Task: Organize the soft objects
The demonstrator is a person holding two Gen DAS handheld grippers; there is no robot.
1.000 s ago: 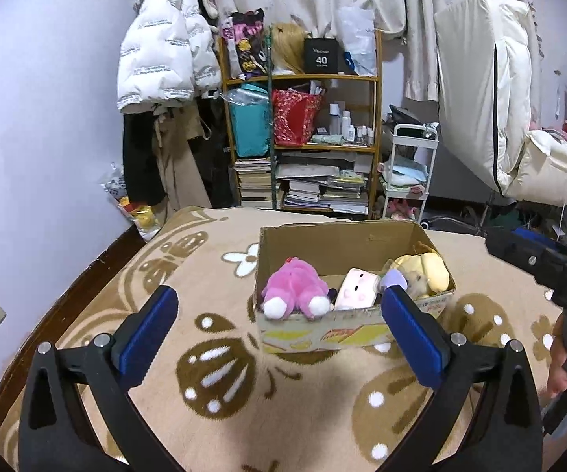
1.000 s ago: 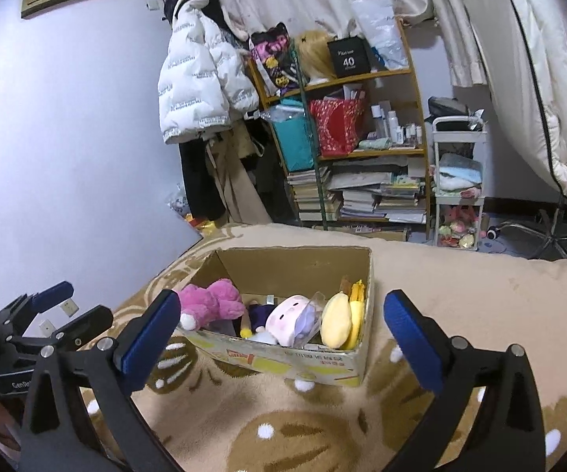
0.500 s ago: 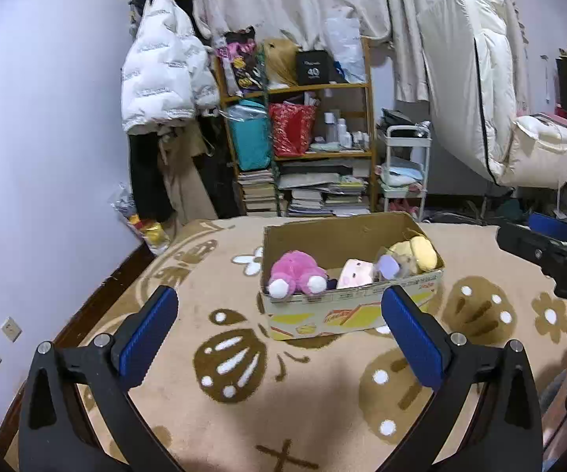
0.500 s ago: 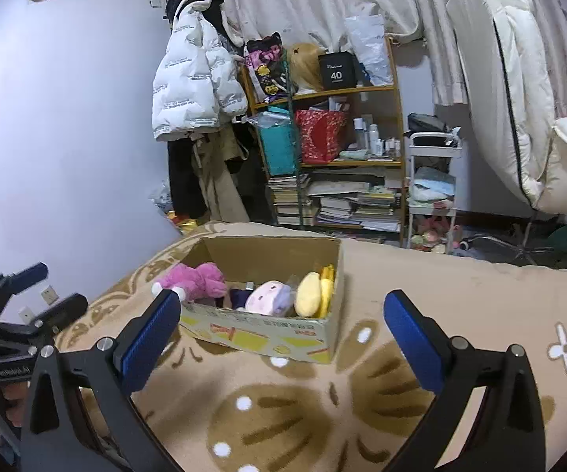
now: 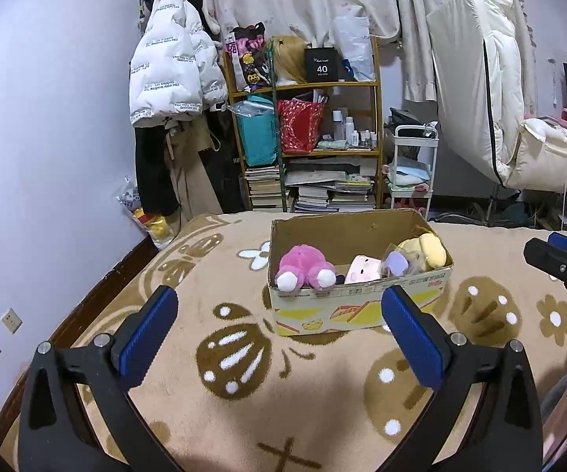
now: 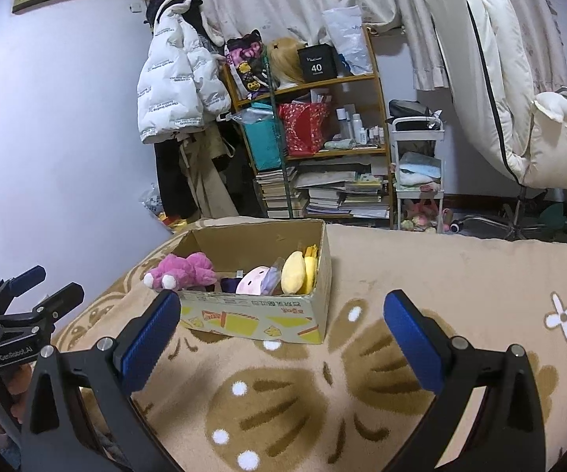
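Left hand-held gripper (image 5: 279, 326): released, fingers spread wide and empty, held above the patterned blanket (image 5: 212, 401), near side of the box.
Right hand-held gripper (image 6: 283, 332): likewise released and empty, above the same blanket, just near of the box.
Cardboard box (image 5: 346, 306): sat on the blanket beyond both grippers, open at the top.
Pink plush (image 5: 303, 267): at the box's left end, feet resting on the near rim.
Pale pink square plush (image 5: 364, 269): in the middle of the box.
Yellow plush (image 5: 427, 249): at the right end.
Shelf (image 5: 314, 133): far behind, crowded with books and bags.
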